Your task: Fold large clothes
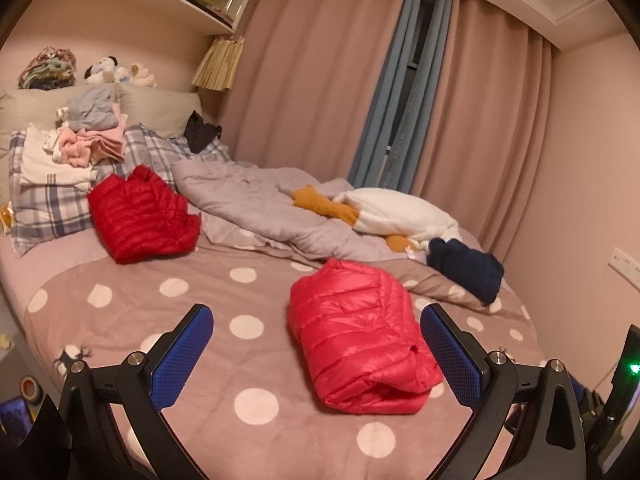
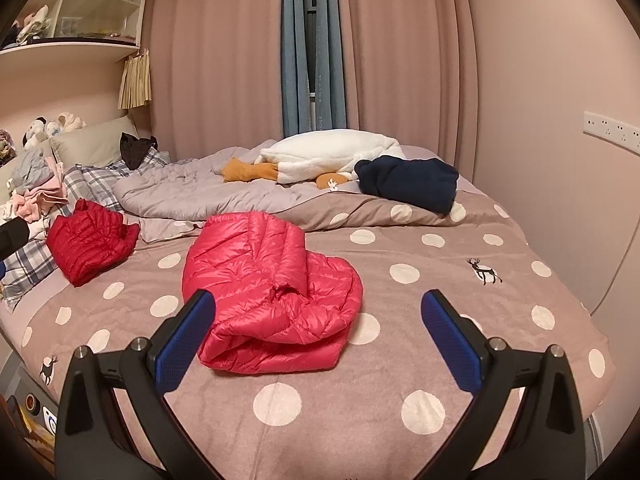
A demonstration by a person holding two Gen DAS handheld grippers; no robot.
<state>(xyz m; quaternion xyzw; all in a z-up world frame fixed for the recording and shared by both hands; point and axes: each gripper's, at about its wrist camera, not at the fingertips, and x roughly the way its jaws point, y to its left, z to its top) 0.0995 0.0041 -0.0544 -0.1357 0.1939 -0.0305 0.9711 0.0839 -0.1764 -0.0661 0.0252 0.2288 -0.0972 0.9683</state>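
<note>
Near end of the bed (image 2: pixel 400 360) is open polka-dot cover; only the folded pink down jacket (image 2: pixel 268 296) sits on it, centre-left in the right wrist view, with bare cover to its right. Left hand-held gripper (image 1: pixel 316 360) and right hand-held gripper (image 2: pixel 316 344) both gape wide, empty, above the cover. Further back: red down jacket (image 1: pixel 140 216) at left, rumpled grey duvet (image 1: pixel 256 204) across the middle, plush goose (image 2: pixel 328 156) and navy garment (image 2: pixel 408 184) at right. Clothes pile (image 1: pixel 88 136) and plaid pillows (image 1: pixel 48 208) block the head end.
</note>
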